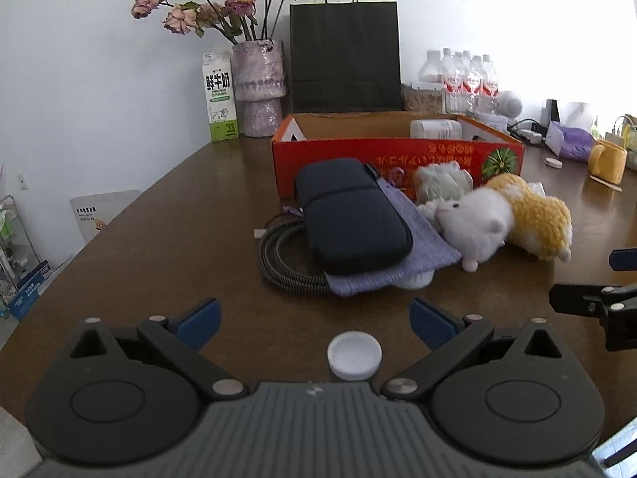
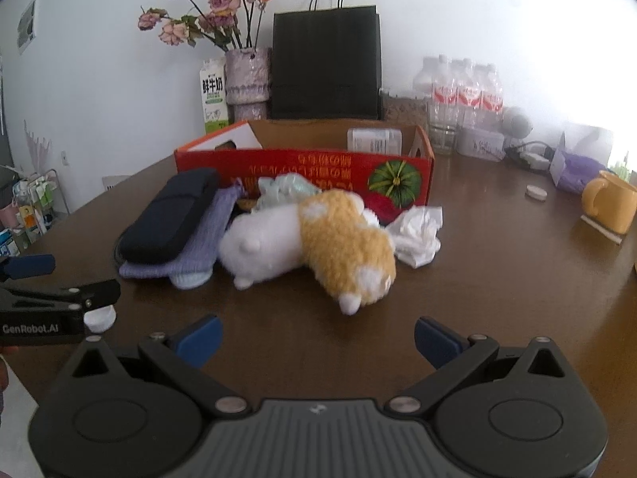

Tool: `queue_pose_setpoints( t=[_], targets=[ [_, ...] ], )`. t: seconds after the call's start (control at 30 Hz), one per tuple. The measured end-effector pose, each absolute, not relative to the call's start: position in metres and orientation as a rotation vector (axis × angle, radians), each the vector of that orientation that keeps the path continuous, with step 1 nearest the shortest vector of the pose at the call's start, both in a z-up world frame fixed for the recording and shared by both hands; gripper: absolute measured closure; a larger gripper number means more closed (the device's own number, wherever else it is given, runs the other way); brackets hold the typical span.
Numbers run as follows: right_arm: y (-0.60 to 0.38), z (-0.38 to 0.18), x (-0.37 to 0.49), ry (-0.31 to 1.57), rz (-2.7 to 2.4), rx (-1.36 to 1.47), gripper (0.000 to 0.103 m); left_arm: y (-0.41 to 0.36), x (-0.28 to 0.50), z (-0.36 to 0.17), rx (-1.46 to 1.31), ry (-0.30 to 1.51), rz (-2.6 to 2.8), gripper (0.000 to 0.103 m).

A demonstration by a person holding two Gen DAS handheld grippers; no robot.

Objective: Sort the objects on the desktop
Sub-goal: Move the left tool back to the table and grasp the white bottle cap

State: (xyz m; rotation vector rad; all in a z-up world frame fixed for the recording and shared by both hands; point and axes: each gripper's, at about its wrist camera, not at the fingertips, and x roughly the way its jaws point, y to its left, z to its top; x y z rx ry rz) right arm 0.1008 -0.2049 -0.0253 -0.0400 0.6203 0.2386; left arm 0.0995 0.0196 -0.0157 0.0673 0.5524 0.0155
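Observation:
A white bottle cap lies on the brown table between the spread fingers of my open left gripper. Beyond it sit a dark zip pouch on a lilac knitted bag and a coiled cable. A white and yellow plush toy lies ahead of my open right gripper, with nothing between its fingers. Crumpled tissue rests to the toy's right. The red cardboard box stands open behind, a white bottle lying inside.
Against the wall stand a black paper bag, a vase of dried roses, a milk carton and several water bottles. A yellow mug and a purple tissue pack sit at the right.

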Motion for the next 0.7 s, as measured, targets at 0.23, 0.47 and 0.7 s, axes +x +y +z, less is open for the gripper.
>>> queue_pose_setpoints(
  t=[0.23, 0.47, 0.7],
  targets=[
    [-0.203, -0.024, 0.095, 0.613, 0.237, -0.042, 0.000, 0.019, 0.093, -0.016, 0.080, 0.558, 0.008, 0.006],
    [-0.201, -0.026, 0.089, 0.621, 0.235, -0.045, 0.000, 0.018, 0.094, -0.021, 0.061, 0.590, -0.038, 0.032],
    [-0.203, -0.026, 0.085, 0.623, 0.224, -0.046, 0.000, 0.017, 0.093, -0.024, 0.037, 0.616, -0.086, 0.074]
  ],
)
